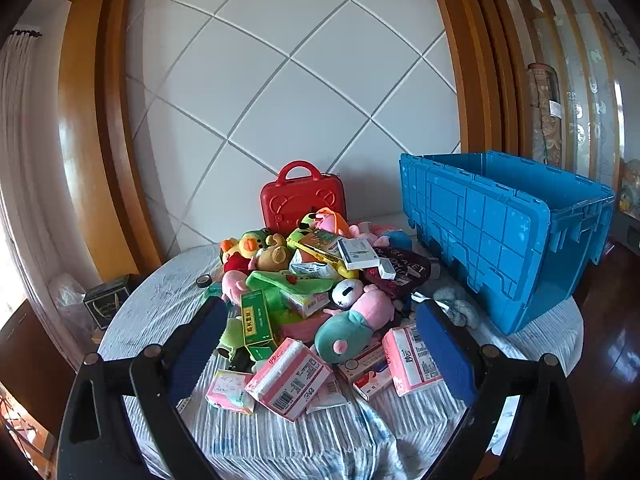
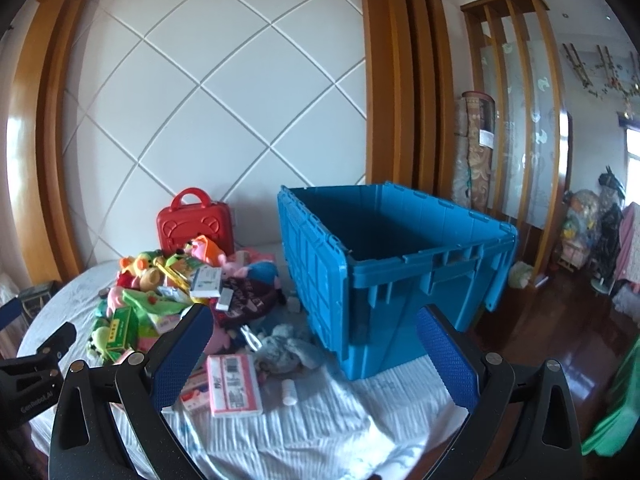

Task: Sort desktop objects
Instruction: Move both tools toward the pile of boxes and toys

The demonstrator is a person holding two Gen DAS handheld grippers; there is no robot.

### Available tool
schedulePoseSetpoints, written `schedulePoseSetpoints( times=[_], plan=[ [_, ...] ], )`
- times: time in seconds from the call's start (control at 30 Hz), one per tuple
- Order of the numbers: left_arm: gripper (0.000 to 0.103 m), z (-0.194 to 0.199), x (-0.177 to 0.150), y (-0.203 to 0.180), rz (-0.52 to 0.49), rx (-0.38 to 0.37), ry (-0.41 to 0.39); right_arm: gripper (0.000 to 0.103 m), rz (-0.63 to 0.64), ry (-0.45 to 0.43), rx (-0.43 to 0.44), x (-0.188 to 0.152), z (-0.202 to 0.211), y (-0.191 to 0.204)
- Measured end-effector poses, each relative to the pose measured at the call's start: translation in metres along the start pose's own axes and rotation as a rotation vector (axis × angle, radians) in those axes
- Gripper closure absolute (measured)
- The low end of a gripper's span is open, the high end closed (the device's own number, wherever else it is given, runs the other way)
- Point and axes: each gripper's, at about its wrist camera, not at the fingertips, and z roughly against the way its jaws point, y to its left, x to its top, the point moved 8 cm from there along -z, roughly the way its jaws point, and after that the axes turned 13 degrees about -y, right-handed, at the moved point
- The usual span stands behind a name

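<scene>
Pile (image 1: 316, 292) ahead – left gripper (image 1: 324, 340) empty.

A: Look, the big crate (image 2: 400, 280) is bright blue, and the little case (image 1: 303, 200) far behind the toys is red.

B: The cloth (image 1: 320, 432) on the table is white with thin stripes. The near packs (image 1: 290, 380) are pink and white.

A: That tall box (image 1: 256, 322) is green with yellow writing.

B: The wall (image 1: 292, 92) is white with grey criss-cross lines.
</scene>
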Motion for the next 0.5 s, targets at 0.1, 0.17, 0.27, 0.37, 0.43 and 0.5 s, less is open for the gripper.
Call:
schedulePoseSetpoints(
  times=[0.1,0.17,0.27,0.37,0.43,0.5],
  plan=[
    [0.006,0.0,-0.001,-0.002,-0.004,0.007,0.004,0.0,-0.003,-0.007,0.012,0.0,0.003,-0.001],
    [0.006,0.001,-0.001,-0.003,-0.007,0.011,0.003,0.0,-0.003,-0.014,0.018,0.0,0.005,-0.002],
    [0.006,0.001,-0.002,-0.003,-0.009,0.013,0.005,0.0,-0.014,-0.021,0.02,0.0,0.005,-0.005],
    [0.006,-0.002,-0.006,-0.003,-0.008,0.019,0.012,0.0,-0.027,-0.021,0.018,-0.004,0.004,-0.007],
    [0.006,-0.005,-0.009,-0.001,-0.004,0.023,0.02,0.0,-0.024,-0.02,0.019,-0.006,0.002,-0.005],
    [0.006,-0.01,-0.014,0.002,0.004,0.03,0.031,0.0,-0.017,-0.019,0.024,-0.008,-0.001,-0.001]
  ],
)
